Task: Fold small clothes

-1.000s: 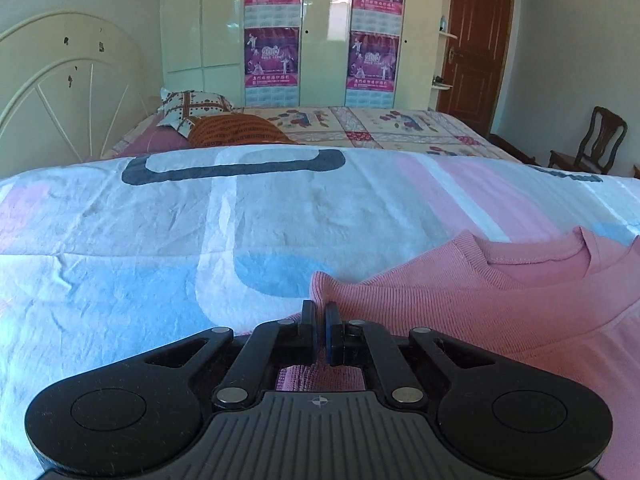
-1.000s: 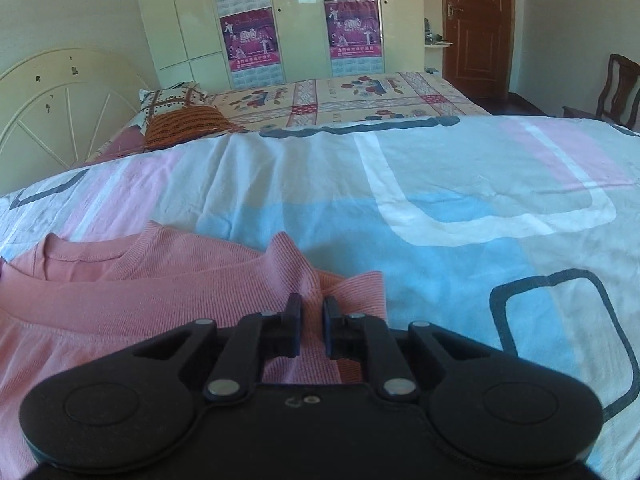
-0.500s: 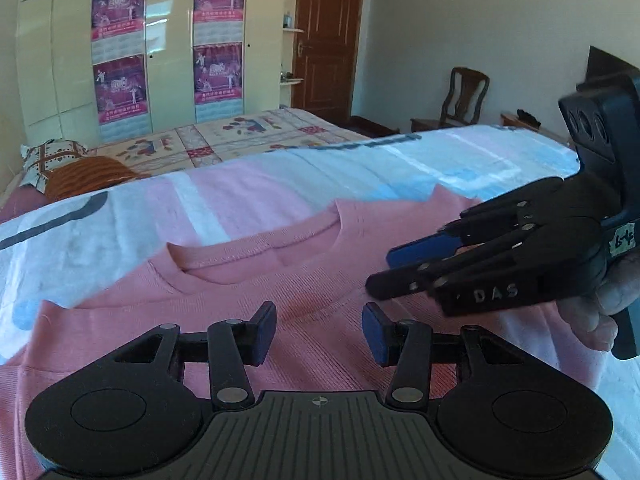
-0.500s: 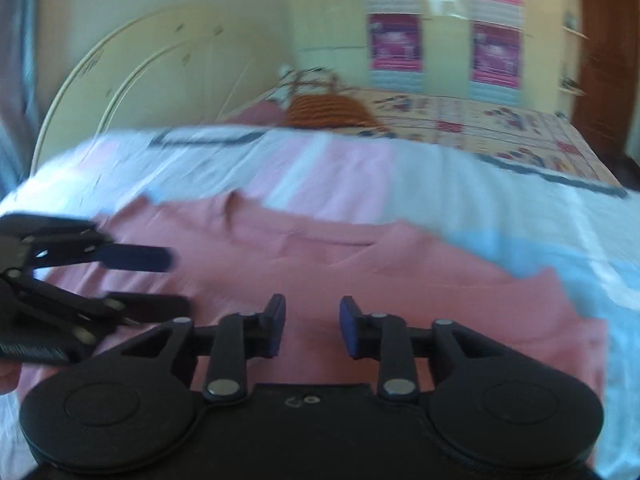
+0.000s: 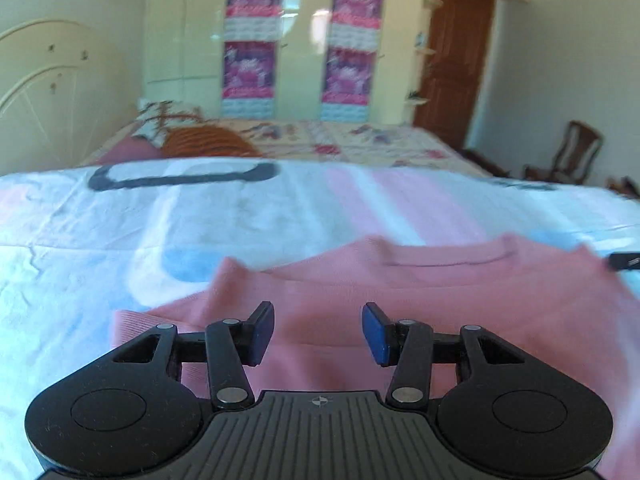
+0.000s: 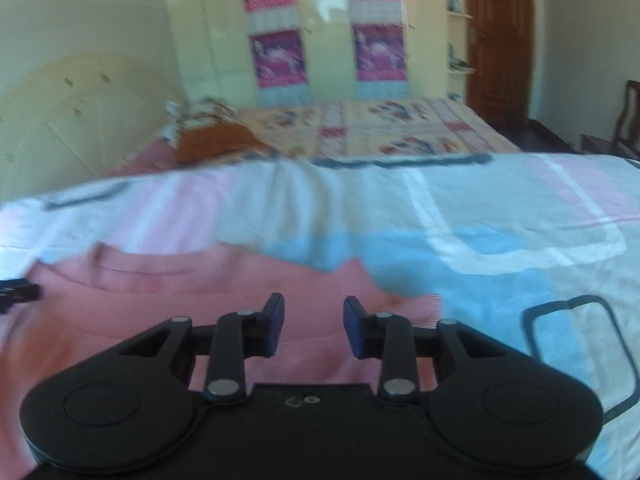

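A pink knit sweater [image 5: 440,300] lies flat on the pastel bedsheet [image 5: 240,220], neckline [image 5: 448,258] toward the far side. Its sleeve cuff [image 5: 132,320] is folded in at the left edge. My left gripper [image 5: 318,332] hovers over the sweater's left part, open, nothing between its blue pads. In the right wrist view the sweater [image 6: 160,308] fills the lower left. My right gripper [image 6: 314,330] hangs open over its right shoulder, also holding nothing. One finger [image 5: 626,261] of the right gripper shows at the far right of the left wrist view.
The sheet [image 6: 480,220] spreads wide to the right of the sweater. At the back are pillows [image 5: 208,142], a cream headboard [image 5: 36,92], a wardrobe with posters [image 5: 300,40], a brown door [image 5: 452,68] and a wooden chair [image 5: 568,152].
Both grippers were shut on the sweater's folded edges a second ago. They have let go, opened and lifted back; the sweater stays lying folded in on the sheet.
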`<state>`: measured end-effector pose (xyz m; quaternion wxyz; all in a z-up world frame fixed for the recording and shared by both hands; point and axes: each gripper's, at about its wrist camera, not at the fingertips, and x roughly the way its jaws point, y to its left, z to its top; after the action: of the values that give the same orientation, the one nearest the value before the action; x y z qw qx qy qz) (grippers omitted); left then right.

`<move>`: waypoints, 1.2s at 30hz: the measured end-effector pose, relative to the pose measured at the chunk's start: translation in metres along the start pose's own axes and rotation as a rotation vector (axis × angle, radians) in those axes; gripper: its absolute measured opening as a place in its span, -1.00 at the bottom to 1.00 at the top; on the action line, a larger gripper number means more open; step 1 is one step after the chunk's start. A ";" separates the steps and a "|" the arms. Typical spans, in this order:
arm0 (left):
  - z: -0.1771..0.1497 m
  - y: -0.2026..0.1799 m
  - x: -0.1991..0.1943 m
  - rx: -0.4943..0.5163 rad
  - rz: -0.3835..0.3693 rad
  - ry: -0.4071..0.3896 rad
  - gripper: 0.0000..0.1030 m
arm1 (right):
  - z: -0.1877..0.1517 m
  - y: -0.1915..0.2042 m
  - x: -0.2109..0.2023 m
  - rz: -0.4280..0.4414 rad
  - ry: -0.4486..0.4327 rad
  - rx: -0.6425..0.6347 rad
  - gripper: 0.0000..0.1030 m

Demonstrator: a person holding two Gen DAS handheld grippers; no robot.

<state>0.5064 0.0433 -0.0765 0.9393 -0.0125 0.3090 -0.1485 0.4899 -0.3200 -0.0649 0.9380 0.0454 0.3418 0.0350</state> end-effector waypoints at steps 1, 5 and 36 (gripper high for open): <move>-0.003 -0.013 -0.012 0.013 -0.047 -0.021 -0.08 | -0.006 0.007 -0.007 0.029 0.004 -0.020 -0.37; -0.021 -0.072 -0.043 0.078 -0.189 -0.059 -0.08 | -0.030 0.031 -0.027 0.113 0.008 -0.045 -0.46; -0.061 -0.022 -0.081 0.035 0.056 0.047 -0.03 | -0.065 0.013 -0.069 -0.132 0.027 0.004 -0.27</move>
<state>0.4024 0.0495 -0.0763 0.9356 0.0163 0.3287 -0.1280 0.3946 -0.3099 -0.0694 0.9336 0.0244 0.3565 -0.0269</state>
